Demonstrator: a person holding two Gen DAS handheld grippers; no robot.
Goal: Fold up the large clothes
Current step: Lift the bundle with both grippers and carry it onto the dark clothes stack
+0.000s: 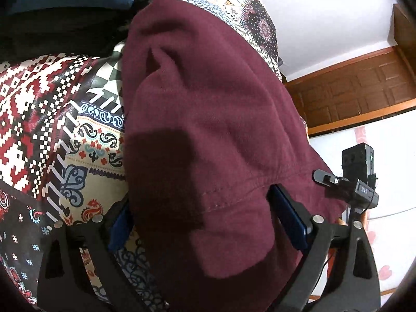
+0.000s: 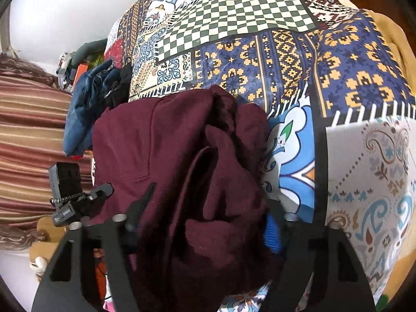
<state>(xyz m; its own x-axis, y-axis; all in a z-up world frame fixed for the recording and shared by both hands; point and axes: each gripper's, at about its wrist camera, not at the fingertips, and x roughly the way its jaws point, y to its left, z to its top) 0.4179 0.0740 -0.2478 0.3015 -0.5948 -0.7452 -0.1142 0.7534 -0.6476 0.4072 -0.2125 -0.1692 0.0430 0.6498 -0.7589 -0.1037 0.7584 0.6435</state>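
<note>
Patchwork-printed cloth [image 2: 260,59] covers the counter, and the maroon garment [image 1: 208,119] hangs bunched above it, held up between the two tools. At the left gripper [image 1: 205,223] the blue-padded jaws stand fairly wide, with a thick wad of the hem lying between them; whether the pads really pinch it cannot be told, since the near pad is half hidden behind the fabric. The right gripper [image 2: 205,234] is likewise set wide around a heavy fold of the same garment, and its grip is just as hard to judge. The main risk, to my eye, is that such thick, loosely gathered cloth slips out of one side, so the garment drops crooked and the fold comes out uneven; a trapped extra layer could also drag the wrong part along. Only the left wrist view shows the stitched hem and a wooden door [image 1: 351,93] behind. Only the right wrist view shows the blue jeans [image 2: 88,109] heaped at the counter's far edge and a striped fabric [image 2: 28,140] beside it.
</note>
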